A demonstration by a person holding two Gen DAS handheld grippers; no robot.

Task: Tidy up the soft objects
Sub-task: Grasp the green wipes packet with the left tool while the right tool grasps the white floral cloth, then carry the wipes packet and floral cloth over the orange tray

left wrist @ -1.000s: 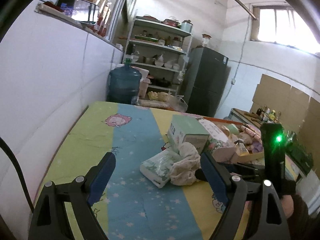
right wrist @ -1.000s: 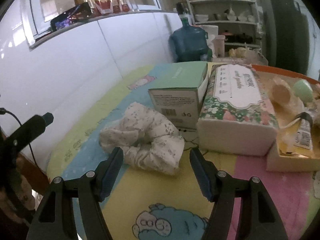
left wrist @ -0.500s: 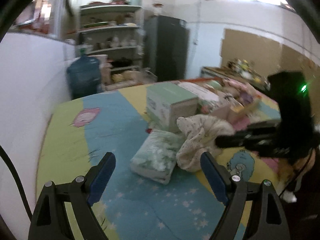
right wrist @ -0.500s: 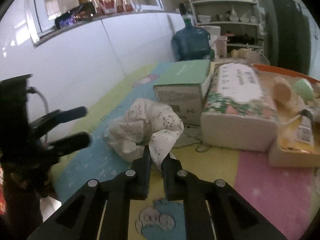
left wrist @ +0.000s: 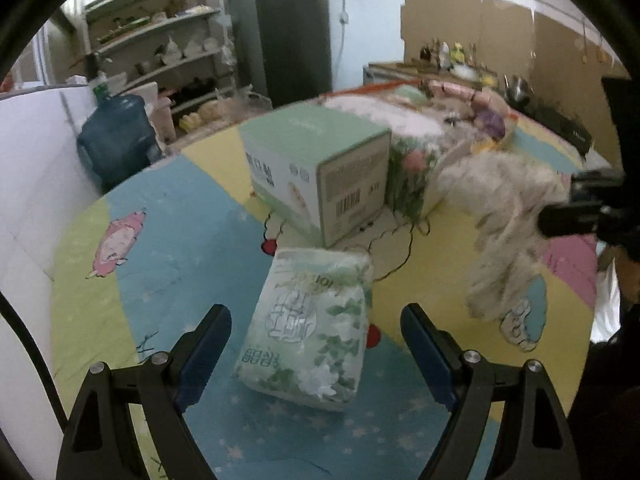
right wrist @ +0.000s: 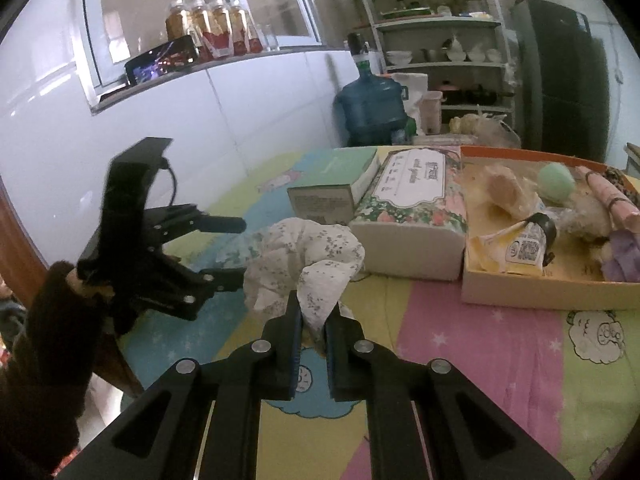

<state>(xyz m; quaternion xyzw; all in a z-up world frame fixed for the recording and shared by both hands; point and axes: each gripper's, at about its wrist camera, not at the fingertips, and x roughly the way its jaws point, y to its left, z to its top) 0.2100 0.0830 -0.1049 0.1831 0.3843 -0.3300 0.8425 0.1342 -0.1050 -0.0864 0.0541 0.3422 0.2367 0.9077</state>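
A crumpled white cloth with small floral print [right wrist: 308,256] is pinched between the pressed-together fingers of the right tool [right wrist: 312,320] and is held lifted above the desk covered by a pastel cartoon-print mat [right wrist: 480,344]. The left tool [left wrist: 316,344] is spread wide, with a soft green-and-white floral tissue pack [left wrist: 312,328] lying on the mat between its 2 fingers, untouched. Behind the pack, a mint-green cardboard box [left wrist: 320,172] is seen just beside a floral tissue box [right wrist: 412,208], next to a shallow cardboard tray of small items [right wrist: 548,296].
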